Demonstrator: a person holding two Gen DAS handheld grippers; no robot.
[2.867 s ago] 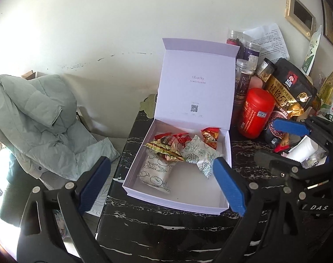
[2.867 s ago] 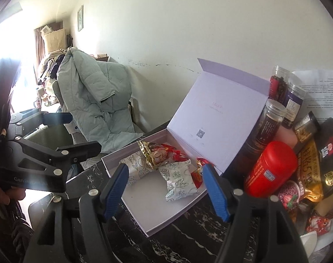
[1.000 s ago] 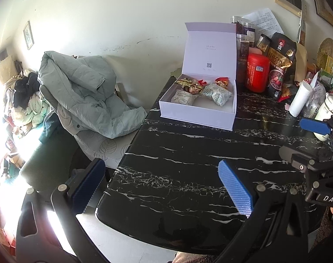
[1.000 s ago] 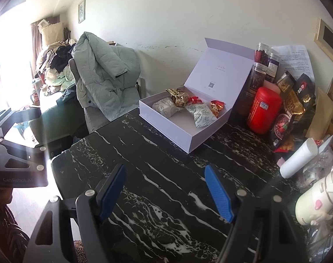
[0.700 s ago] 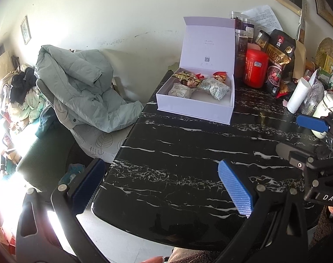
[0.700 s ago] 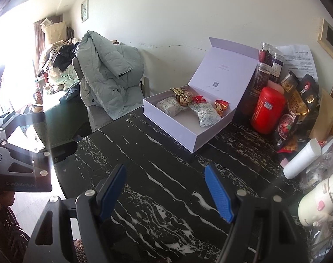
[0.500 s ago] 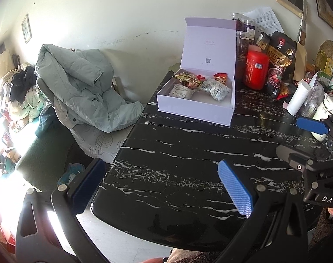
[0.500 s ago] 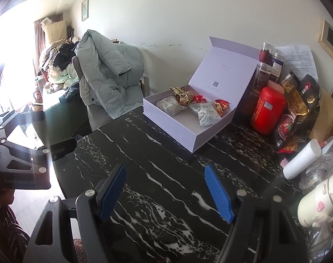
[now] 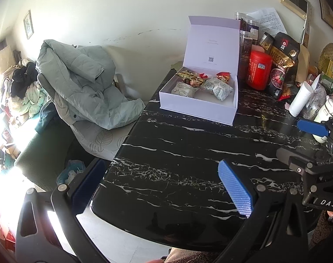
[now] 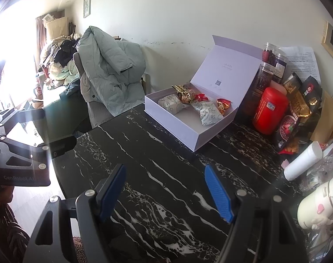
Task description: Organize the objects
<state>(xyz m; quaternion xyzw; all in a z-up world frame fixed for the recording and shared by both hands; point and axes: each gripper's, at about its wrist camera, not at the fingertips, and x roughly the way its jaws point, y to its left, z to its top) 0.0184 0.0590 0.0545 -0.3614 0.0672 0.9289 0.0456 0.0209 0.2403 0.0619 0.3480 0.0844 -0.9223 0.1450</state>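
My left gripper (image 9: 164, 188) and right gripper (image 10: 166, 192) both hang spread and empty over the black marble table (image 9: 188, 153). I see the white box (image 10: 188, 131) open at the far side, wrapped snacks (image 10: 208, 111) inside.

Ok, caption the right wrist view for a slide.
Open right tool empty above a black marble table; beyond, an open white box holds wrapped snacks beside a red canister.

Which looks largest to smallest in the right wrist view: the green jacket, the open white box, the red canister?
1. green jacket
2. open white box
3. red canister

All stand similarly far away, so the order seems safe.
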